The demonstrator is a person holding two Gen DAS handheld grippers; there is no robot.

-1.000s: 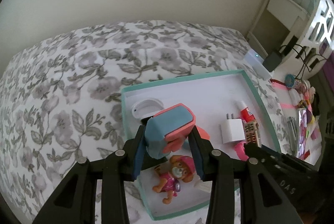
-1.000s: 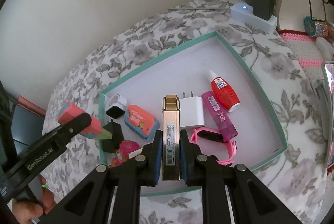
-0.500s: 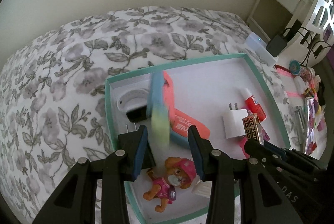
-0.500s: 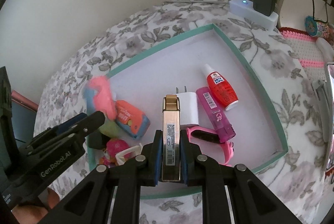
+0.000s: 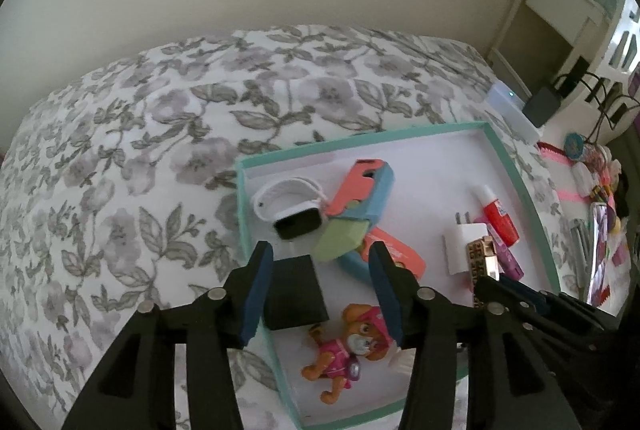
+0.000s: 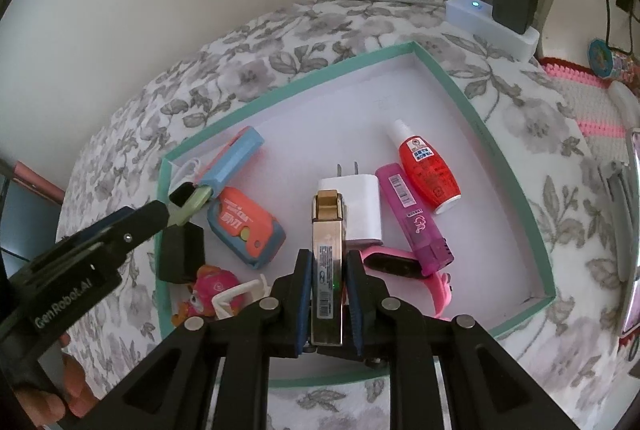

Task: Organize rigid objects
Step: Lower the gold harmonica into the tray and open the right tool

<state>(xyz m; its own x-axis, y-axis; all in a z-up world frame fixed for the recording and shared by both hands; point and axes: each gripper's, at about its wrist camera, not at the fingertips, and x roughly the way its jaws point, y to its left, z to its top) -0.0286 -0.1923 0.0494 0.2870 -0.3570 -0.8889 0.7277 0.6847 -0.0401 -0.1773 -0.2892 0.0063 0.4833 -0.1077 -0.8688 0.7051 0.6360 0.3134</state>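
The left gripper (image 5: 320,286) now gapes empty; the blue-and-coral toy (image 5: 360,189) it held a second ago lies in the tray (image 5: 516,181) beside the white watch (image 5: 292,201). The right gripper (image 6: 328,294) still clamps the gold lighter (image 6: 328,270) above the tray.

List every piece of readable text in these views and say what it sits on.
"GenRobot.AI": side of the left gripper.
Gold lighter label, shut in the right gripper: too small.
Red bottle, pink lighter, orange case: print blurred, unreadable.
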